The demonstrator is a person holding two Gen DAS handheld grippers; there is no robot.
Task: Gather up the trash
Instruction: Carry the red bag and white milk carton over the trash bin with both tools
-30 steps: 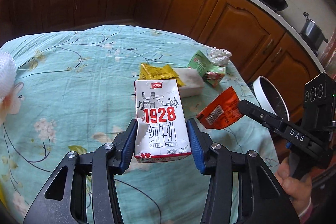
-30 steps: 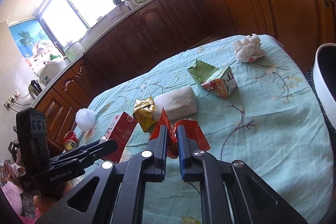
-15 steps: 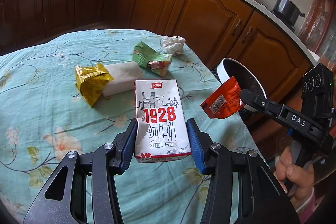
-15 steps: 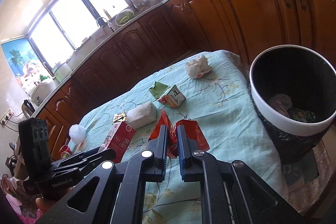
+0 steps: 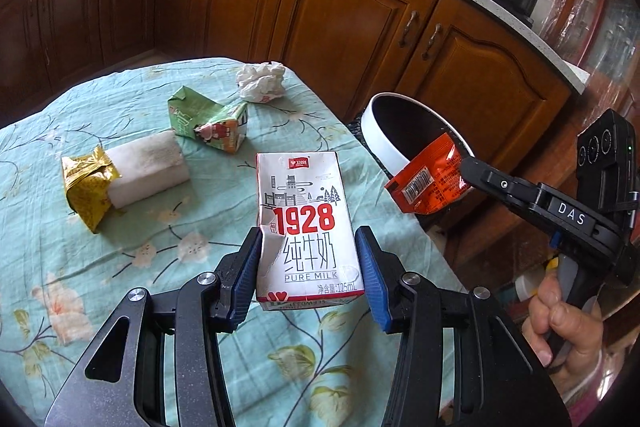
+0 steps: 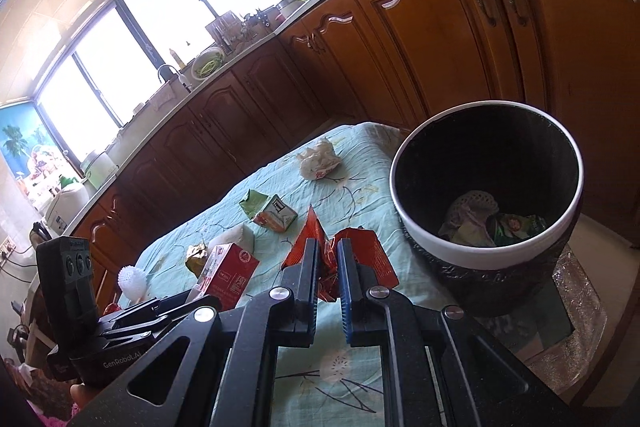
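Currently:

1. The left gripper (image 5: 308, 263) is clamping a white 1928 milk carton (image 5: 306, 223) between its blue pads, jaws set at carton width. The carton is sitting upright in the jaws, above the floral tablecloth (image 5: 120, 307), left side dented near the pad.
2. The right gripper (image 6: 328, 269) is pinching a crumpled red wrapper (image 6: 370, 255), jaws nearly closed on it. In the left view it is hanging just ahead-right of the left gripper, overlapping the bin rim.
3. The trash bin (image 6: 480, 255), white rim and black inside, is standing ahead-right of the right gripper, beside the table edge. Some trash is lying at its bottom.
4. Lying on the cloth ahead-left of the left gripper: a yellow wrapper (image 5: 90, 187) touching a white foam block (image 5: 148, 171), a green carton (image 5: 208, 125) further out, and a crumpled white paper (image 5: 260, 81) furthest.
5. A white mesh ball (image 6: 132, 281) is sitting far left of the right gripper.
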